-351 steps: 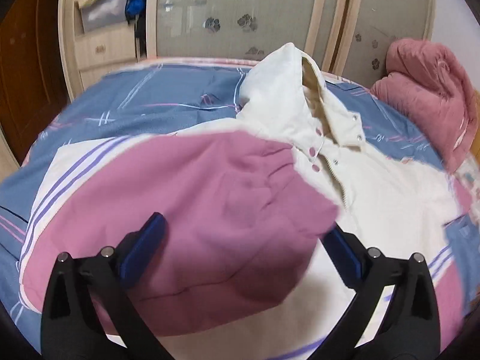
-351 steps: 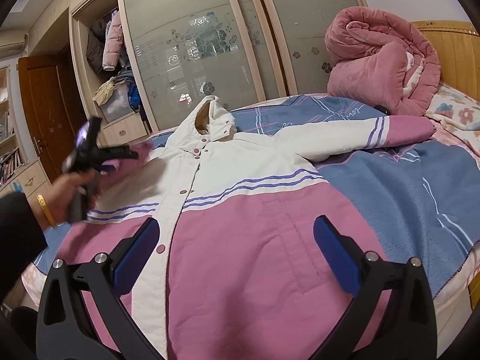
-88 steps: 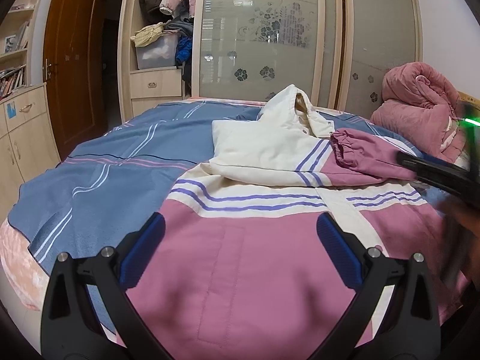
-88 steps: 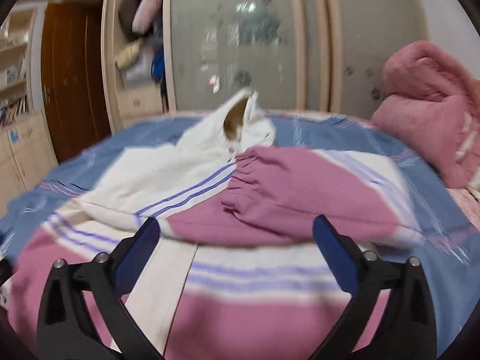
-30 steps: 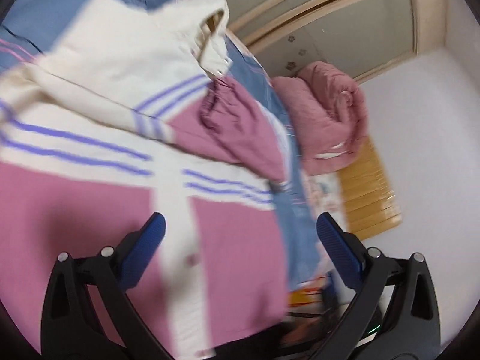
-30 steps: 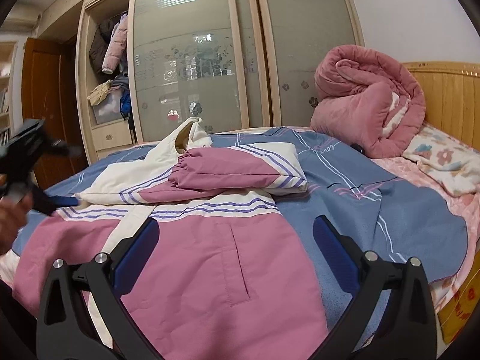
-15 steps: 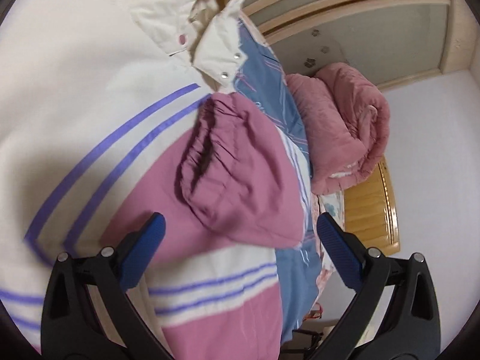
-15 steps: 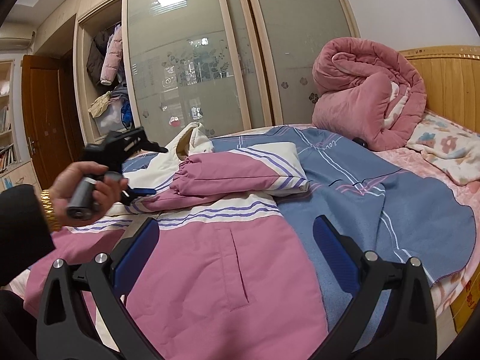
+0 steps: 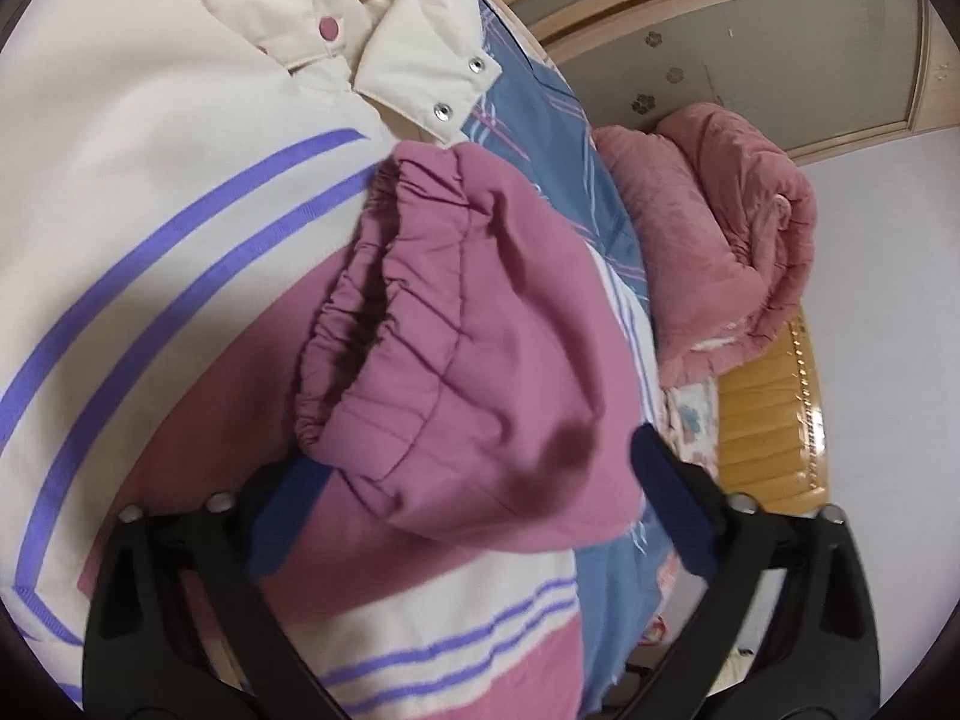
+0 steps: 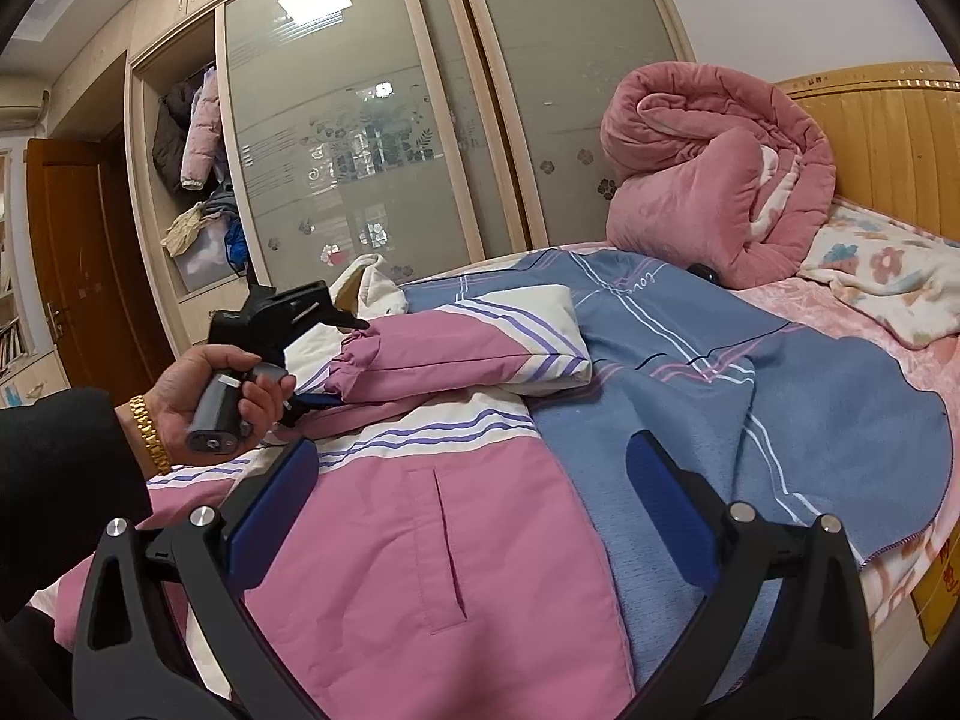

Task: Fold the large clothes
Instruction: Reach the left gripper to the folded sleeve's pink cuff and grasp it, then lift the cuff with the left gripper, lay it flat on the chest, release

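- Left wrist view: the left gripper (image 9: 480, 492) is right at the pink sleeve (image 9: 480, 360) of the jacket (image 9: 150, 180). The cuff end sits between its two blue pads (image 9: 282, 522). The jaws have just been closing a bit. They are wide, and I can't quite tell if the pads touch the cloth.
- The sleeve lies folded over the jacket's white chest. The collar (image 9: 432, 72) is just above it. A rolled pink quilt (image 9: 720, 228) sits farther back.
- Right wrist view: the right gripper (image 10: 474, 510) is wide and has nothing in it. It hangs over the jacket's pink bottom part, near a pocket (image 10: 450, 546).
- The jacket lies flat on the bed (image 10: 810, 420). A hand (image 10: 222, 384) with a gold bracelet (image 10: 150, 432) holds the left gripper at the cuff.
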A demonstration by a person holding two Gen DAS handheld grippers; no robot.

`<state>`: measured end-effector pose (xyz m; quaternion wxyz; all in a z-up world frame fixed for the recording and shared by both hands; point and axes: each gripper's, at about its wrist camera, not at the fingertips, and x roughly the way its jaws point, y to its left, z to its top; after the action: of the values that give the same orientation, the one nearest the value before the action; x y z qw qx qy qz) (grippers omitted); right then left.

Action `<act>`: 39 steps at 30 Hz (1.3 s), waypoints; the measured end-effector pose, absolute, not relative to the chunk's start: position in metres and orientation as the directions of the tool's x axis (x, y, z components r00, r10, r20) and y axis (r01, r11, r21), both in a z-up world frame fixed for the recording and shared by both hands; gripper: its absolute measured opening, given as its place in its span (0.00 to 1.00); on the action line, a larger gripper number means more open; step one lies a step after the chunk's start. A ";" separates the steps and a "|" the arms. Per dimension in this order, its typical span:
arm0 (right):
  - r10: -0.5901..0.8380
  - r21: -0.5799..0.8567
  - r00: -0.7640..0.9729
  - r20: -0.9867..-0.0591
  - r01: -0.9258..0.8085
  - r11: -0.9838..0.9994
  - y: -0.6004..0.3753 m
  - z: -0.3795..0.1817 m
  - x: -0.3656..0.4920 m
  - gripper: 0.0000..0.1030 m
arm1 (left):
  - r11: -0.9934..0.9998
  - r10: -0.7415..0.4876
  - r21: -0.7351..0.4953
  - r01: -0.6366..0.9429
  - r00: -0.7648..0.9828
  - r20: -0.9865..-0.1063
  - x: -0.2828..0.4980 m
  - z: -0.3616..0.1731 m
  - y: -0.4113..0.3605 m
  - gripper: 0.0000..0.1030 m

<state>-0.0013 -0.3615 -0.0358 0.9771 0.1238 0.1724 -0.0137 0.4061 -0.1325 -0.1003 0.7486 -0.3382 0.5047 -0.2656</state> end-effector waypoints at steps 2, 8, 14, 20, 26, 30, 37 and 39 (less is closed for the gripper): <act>0.017 0.236 0.938 -0.345 0.070 0.969 -0.361 -0.036 0.000 0.99 | 0.654 -0.717 -0.755 0.049 0.360 -0.597 0.407 -0.103 -0.135 0.48; 0.015 0.230 0.936 -0.353 0.071 0.971 -0.358 -0.038 0.002 0.99 | 0.664 -0.712 -0.735 0.139 0.419 -0.564 0.405 -0.084 -0.134 0.21; 0.009 0.222 0.931 -0.365 0.078 0.972 -0.355 -0.040 0.008 0.99 | 0.714 -0.677 -0.651 0.260 0.495 -0.545 0.393 -0.027 -0.130 0.14; 0.007 0.210 0.926 -0.377 0.078 0.974 -0.348 -0.041 0.012 0.99 | 0.753 -0.628 -0.579 0.313 0.605 -0.489 0.374 0.041 -0.095 0.14; 0.016 0.193 0.922 -0.387 0.064 0.979 -0.339 -0.044 0.016 0.99 | 0.802 -0.545 -0.541 0.255 0.684 -0.485 0.345 0.055 -0.012 0.14; 0.025 0.173 0.915 -0.403 0.050 0.984 -0.331 -0.046 0.019 0.99 | 0.835 -0.484 -0.517 0.188 0.697 -0.530 0.333 0.023 0.036 0.15; 0.024 0.132 0.897 -0.442 0.038 0.991 -0.319 -0.054 0.030 0.99 | 0.837 -0.443 -0.546 0.044 0.640 -0.628 0.323 -0.068 0.074 0.31; 0.024 0.121 0.893 -0.449 0.035 0.992 -0.318 -0.055 0.032 0.99 | 0.830 -0.435 -0.558 0.007 0.635 -0.639 0.319 -0.083 0.077 0.52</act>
<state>0.0319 -0.3178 -0.0555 0.9709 0.0632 0.2309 -0.0029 0.3195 0.0770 -0.0829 0.8653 -0.2625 0.4077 -0.1275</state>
